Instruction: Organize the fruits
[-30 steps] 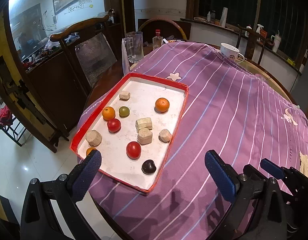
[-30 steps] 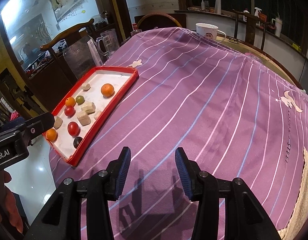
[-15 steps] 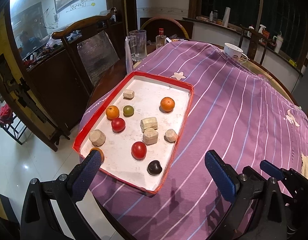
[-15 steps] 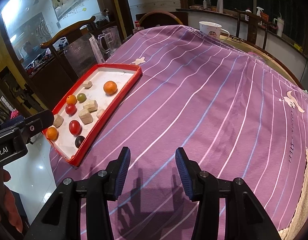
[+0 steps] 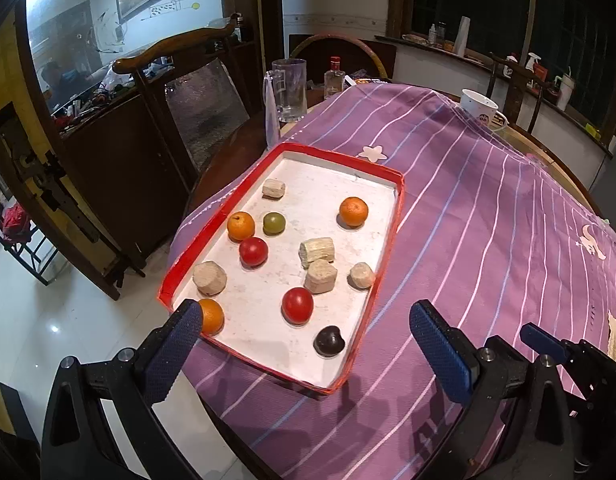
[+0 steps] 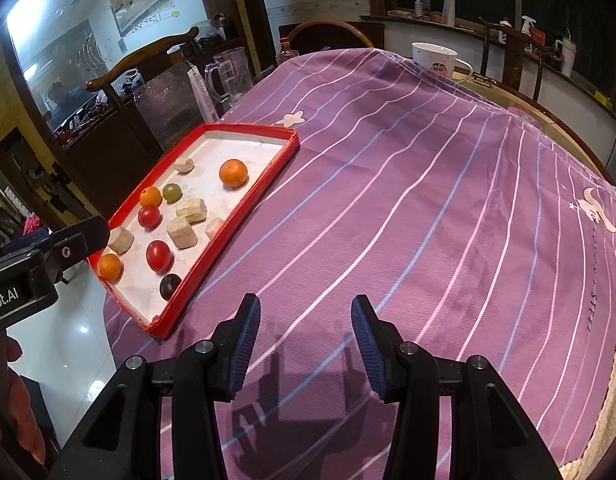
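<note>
A red-rimmed white tray (image 5: 339, 158) lies on the purple striped cloth near the table's left edge. It holds three oranges (image 5: 353, 211), a green fruit (image 5: 274, 223), two red tomatoes (image 5: 297, 305), a dark plum (image 5: 329, 340) and several beige chunks (image 5: 319, 276). My left gripper (image 5: 304, 320) hovers over the tray's near end, open wide, with nothing between its fingers. To the right of the tray (image 6: 248, 127), my right gripper (image 6: 306, 304) is open over bare cloth and holds nothing.
A glass mug (image 5: 288, 90) and a small bottle (image 5: 334, 76) stand beyond the tray. A white cup (image 5: 477, 106) sits at the far right. A wooden chair (image 5: 176, 46) is on the left by the table edge. A beige cloth (image 6: 615, 380) lies at the right.
The tray has drifted slightly to the right in both views. Nothing was taken hold of and both grippers keep their openings.
</note>
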